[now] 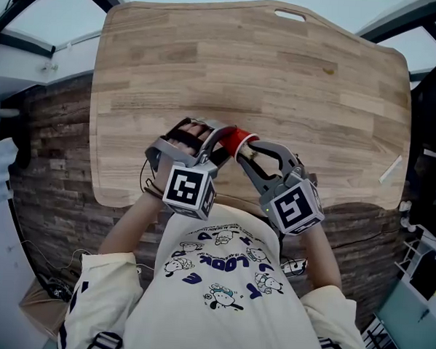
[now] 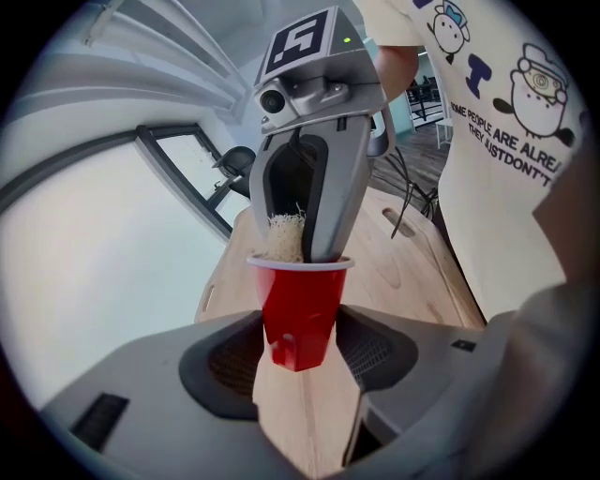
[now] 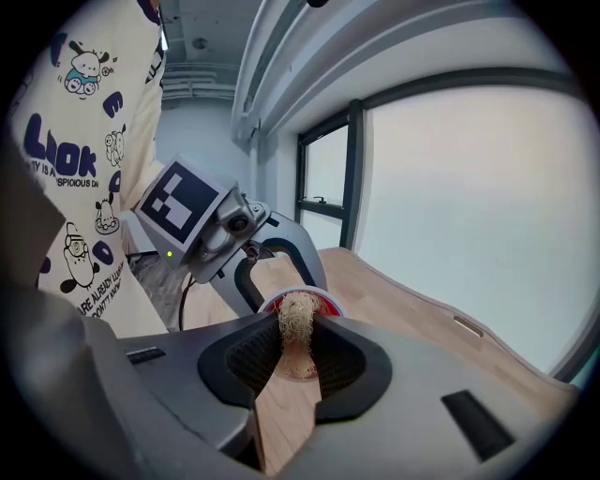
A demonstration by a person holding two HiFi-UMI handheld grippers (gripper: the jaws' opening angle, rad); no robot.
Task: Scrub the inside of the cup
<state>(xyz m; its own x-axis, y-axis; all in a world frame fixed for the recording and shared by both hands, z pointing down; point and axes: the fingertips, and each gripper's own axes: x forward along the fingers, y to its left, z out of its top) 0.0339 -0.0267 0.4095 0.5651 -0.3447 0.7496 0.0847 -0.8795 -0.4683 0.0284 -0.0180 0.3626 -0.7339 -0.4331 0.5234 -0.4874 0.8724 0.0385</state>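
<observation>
Head view: the left tool (image 1: 223, 141) clamps the red cup (image 1: 238, 140) over the wooden counter (image 1: 296, 72). The right tool (image 1: 246, 151) meets it at the cup's mouth. The person's shirt (image 1: 220, 280) shows "LOOK", upside down from here.

Left gripper view: the cup sits gripped between this tool's jaws, its mouth facing away toward the right tool. That tool's tips push a pale fibre scrubber (image 2: 284, 236) past the rim. To scrub well, I judge the left grip should be firm without crushing the thin wall. The right wrist should roll so the fibres sweep the whole wall and reach the bottom. The shirt print reads partly "PEOPLE ARE ALREA…" and "THEY JUST DON'T"; the rest is cut off.

Right gripper view: this tool is closed on the scrubber, which juts beyond its tips into the cup, with the left tool just behind. The cup carries no label I can read.
</observation>
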